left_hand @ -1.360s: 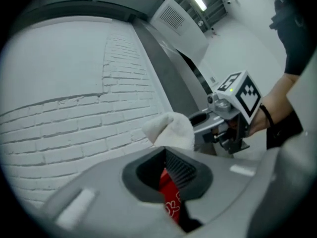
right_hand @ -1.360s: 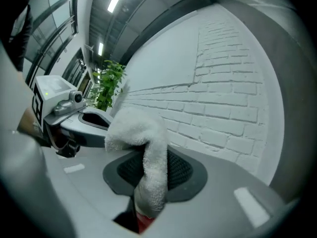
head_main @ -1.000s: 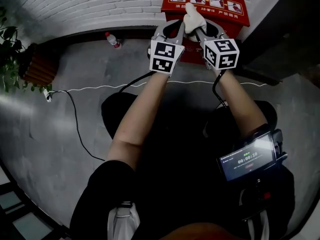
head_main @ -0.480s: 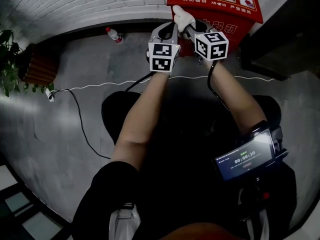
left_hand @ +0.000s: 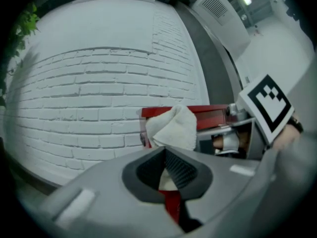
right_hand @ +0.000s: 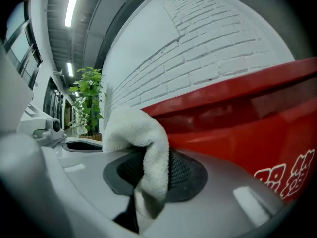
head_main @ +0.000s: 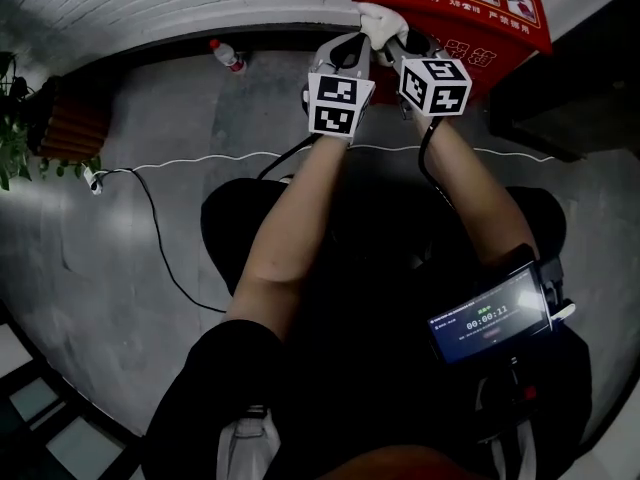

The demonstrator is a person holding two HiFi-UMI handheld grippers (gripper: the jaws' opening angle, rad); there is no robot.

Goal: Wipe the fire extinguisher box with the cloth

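The red fire extinguisher box (head_main: 470, 13) stands against the white brick wall at the top right of the head view. A white cloth (head_main: 380, 20) is bunched at the box's near left corner. Both grippers meet there. My left gripper (head_main: 358, 44) is shut on the cloth (left_hand: 173, 128), a white strip showing between its pads, with the red box (left_hand: 213, 115) just behind. My right gripper (right_hand: 151, 170) is shut on the cloth (right_hand: 141, 133) too, which drapes over its jaws, close beside the box's red front (right_hand: 257, 128). In the head view the right gripper (head_main: 400, 44) sits beside the left.
A plastic bottle (head_main: 225, 56) lies on the grey floor by the wall. A white cable (head_main: 200, 158) runs across the floor. A potted plant (head_main: 25, 133) stands at far left. A dark opening (head_main: 590, 78) lies right of the box. A screen device (head_main: 490, 313) hangs at my right hip.
Both grippers have carried the cloth leftward along the box's front top edge, from near its middle to its left corner. The head view has shifted a little.
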